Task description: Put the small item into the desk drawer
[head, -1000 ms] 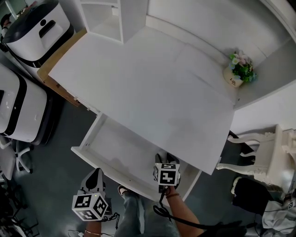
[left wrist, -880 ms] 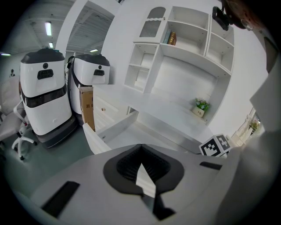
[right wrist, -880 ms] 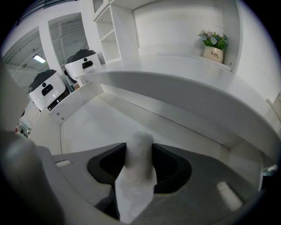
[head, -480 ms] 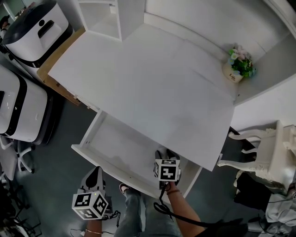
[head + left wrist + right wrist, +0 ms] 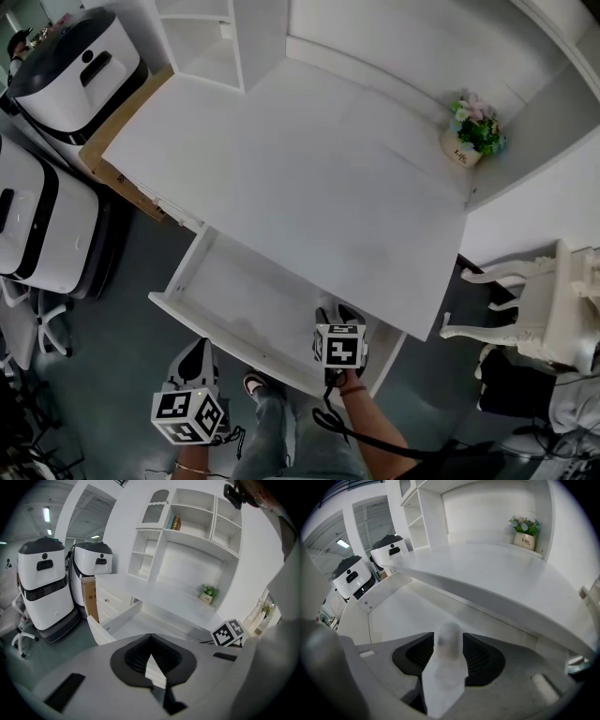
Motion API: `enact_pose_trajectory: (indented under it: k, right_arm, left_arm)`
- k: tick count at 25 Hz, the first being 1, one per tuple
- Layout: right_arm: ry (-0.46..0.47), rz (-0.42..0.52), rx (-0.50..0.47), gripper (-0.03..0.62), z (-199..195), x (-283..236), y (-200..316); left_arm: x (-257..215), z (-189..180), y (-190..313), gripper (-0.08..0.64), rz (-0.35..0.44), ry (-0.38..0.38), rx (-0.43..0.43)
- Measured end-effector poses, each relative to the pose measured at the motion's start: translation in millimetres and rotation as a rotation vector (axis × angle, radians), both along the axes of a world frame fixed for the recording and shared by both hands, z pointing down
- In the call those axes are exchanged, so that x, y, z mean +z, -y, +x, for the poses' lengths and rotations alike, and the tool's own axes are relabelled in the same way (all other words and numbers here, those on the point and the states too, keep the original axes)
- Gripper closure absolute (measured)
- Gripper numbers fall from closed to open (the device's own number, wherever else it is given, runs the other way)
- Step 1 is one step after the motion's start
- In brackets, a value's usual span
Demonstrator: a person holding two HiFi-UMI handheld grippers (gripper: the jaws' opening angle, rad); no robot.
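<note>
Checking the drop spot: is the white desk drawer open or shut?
Open. The white desk drawer juts out from under the white desktop, its inside showing.

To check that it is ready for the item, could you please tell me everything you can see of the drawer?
The drawer is white and looks like painted wood: a shallow box with low side walls and a front panel. It is pulled well out from under the desk and sits level, its back part hidden beneath the top. The floor that shows is bare.
</note>
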State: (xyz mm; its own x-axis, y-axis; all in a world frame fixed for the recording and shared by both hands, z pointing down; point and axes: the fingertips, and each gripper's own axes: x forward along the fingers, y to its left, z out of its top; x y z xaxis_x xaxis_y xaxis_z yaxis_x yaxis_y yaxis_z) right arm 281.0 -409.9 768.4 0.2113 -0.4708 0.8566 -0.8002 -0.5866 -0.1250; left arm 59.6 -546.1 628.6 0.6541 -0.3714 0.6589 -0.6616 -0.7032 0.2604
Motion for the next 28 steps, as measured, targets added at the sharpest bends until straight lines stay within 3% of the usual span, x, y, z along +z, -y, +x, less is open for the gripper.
enact_pose_trajectory:
  k: [10,20,28]
  right_arm:
    - [-0.044,0.095,0.038,0.425,-14,-54,-9]
    - [-0.145,0.183,0.089,0.573,-23,-144,-28]
    - [-0.256,0.235,0.169,0.585,-17,-212,-53]
  left_arm:
    - [-21,4,-13,0.563,0.018,-0.055,0.064]
    - [-60,26,-22,0.563,0.044,-0.15,0.162]
    - [-103,57,-22,0.563,0.095,-0.251,0.26]
